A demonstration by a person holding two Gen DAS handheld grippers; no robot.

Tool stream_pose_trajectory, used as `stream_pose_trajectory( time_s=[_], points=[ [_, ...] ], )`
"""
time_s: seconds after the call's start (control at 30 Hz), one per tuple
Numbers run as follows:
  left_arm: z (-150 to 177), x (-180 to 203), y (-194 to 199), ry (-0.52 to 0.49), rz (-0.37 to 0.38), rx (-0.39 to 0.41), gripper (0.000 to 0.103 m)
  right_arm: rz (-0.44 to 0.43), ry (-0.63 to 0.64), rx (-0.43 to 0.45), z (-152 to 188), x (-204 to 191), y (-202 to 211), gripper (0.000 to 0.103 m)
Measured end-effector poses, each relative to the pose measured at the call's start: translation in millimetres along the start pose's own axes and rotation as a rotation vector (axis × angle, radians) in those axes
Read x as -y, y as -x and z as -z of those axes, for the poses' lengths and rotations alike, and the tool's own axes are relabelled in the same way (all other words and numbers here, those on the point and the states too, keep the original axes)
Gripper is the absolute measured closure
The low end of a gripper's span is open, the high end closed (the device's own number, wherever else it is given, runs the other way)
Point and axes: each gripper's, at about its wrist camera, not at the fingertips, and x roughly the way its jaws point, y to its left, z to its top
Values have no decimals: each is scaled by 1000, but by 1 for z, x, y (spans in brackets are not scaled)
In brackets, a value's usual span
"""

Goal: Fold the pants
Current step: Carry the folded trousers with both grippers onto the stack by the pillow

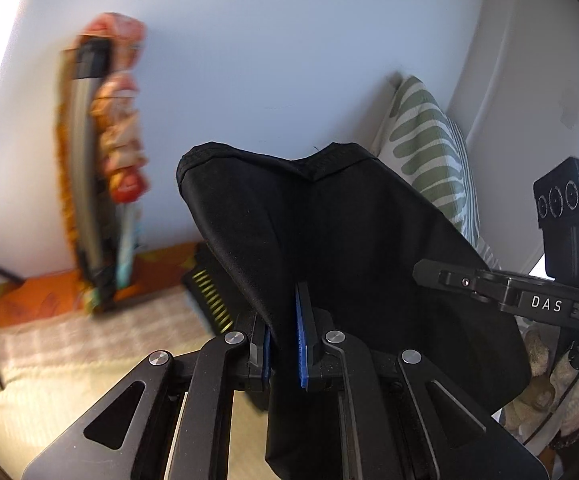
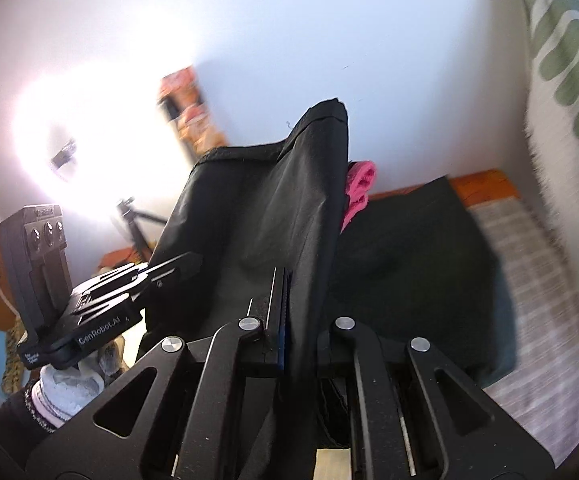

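The black pants (image 1: 329, 232) hang lifted in the air between both grippers. My left gripper (image 1: 285, 344) is shut on a fold of the cloth, which runs between its blue pads (image 1: 301, 344). My right gripper (image 2: 289, 320) is shut on another edge of the pants (image 2: 257, 216), with the cloth pinched between its fingers. The right gripper's body shows at the right of the left wrist view (image 1: 529, 300). The left gripper's body shows at the left of the right wrist view (image 2: 89, 320). The hem stands up against the white wall.
A bed with a checked cover (image 1: 69, 352) lies below. A green-and-white pillow (image 1: 429, 148) leans on the wall. More dark clothing (image 2: 417, 264) and a pink item (image 2: 359, 188) lie on the bed. Colourful items (image 1: 105, 160) stand by the wall. A tripod (image 2: 137, 224) stands at left.
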Motion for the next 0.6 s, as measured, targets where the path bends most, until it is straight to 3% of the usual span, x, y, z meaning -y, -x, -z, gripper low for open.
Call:
stream_pose_trajectory(
  time_s=[0.27,0.47,0.6],
  points=[
    [-16,23,-56,-19,-11,-38,95,119,0,-11,-24,51,-19,94],
    [-11,21,-89,13,-40,-111,94,168,1,-25,-34,75,-37,95],
    [-10,22,-104,40,-72,-193,89,294,42,-66,-36,78,-57,93]
  ],
)
